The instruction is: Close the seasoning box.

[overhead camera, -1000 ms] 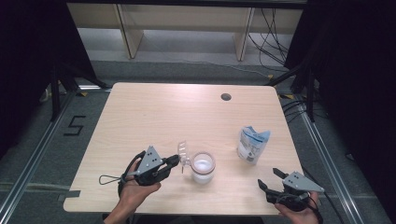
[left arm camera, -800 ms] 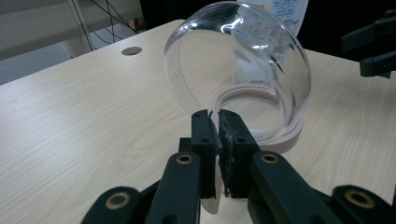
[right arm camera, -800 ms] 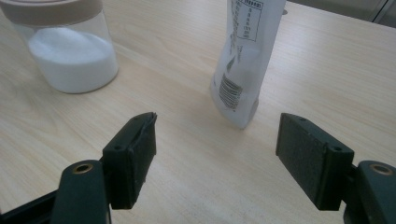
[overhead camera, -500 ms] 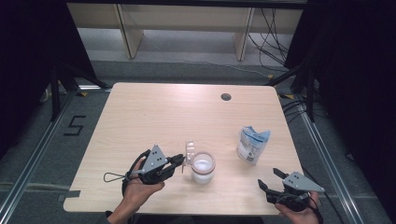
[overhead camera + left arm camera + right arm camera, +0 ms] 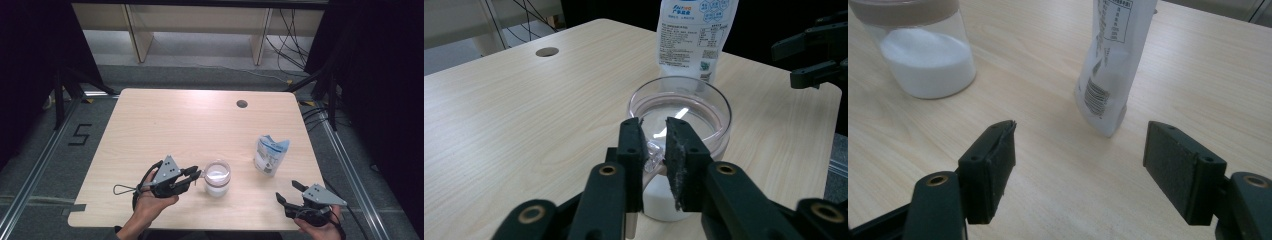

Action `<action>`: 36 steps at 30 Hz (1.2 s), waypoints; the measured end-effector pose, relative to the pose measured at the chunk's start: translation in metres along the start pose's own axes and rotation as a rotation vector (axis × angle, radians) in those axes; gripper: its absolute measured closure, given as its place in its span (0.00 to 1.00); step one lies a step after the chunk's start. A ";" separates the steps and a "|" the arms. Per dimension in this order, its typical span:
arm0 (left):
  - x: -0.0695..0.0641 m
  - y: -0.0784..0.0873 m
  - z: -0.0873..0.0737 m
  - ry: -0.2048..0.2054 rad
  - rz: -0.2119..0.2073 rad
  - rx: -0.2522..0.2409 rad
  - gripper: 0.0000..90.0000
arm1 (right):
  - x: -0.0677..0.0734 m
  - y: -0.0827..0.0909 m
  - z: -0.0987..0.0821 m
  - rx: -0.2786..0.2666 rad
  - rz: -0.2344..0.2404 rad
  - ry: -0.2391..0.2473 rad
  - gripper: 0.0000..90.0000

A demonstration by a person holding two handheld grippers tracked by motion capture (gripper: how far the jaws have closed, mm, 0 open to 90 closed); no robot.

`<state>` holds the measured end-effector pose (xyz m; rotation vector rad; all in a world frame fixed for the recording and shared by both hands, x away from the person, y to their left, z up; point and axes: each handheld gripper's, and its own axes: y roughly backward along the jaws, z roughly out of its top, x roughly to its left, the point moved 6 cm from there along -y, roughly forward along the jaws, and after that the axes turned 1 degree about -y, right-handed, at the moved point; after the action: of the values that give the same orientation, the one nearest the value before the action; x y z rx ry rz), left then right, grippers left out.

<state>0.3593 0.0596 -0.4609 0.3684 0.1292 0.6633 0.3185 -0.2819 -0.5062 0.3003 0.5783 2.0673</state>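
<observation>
Jar [image 5: 218, 178], clear glass with a layer of white powder at the bottom, stands upright and lidless on the counter [image 5: 175, 125], near its front edge and a little left of centre in the high view. Left gripper [image 5: 194, 174] sits just at the jar's 9 o'clock, fingers [image 5: 631, 150] pointing toward it. In the left gripper view a small clear plastic piece [image 5: 652, 152] lies in the narrow gap between the two fingers, right at the jar's near rim; the fingers have just been opening and are only slightly apart; whether the pads press on the piece I cannot tell. Pouch [image 5: 270, 154], white with blue print, stands upright at the jar's 2 o'clock, well apart from it. Right gripper [image 5: 288, 192] rests at the pouch's 5 o'clock by the counter's front right corner, fingers [image 5: 993, 165] spread wide, nothing between them.
</observation>
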 end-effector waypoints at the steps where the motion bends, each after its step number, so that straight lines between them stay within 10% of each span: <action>1: 0.000 0.000 0.000 0.001 -0.004 0.002 0.80 | -0.001 0.000 0.001 -0.006 0.001 0.017 0.33; 8: -0.005 0.002 -0.001 0.059 -0.080 0.006 0.51 | -0.003 -0.002 -0.001 0.000 0.017 -0.001 0.33; 14: -0.005 -0.001 -0.002 0.073 -0.063 0.016 0.35 | -0.002 -0.002 -0.001 0.005 0.021 0.012 0.33; 36: -0.005 0.006 -0.026 0.075 -0.029 0.060 0.27 | 0.002 -0.003 0.001 -0.006 0.031 0.011 0.29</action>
<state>0.3460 0.0682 -0.4834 0.3990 0.2256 0.6460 0.3198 -0.2783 -0.5065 0.2966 0.5773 2.1010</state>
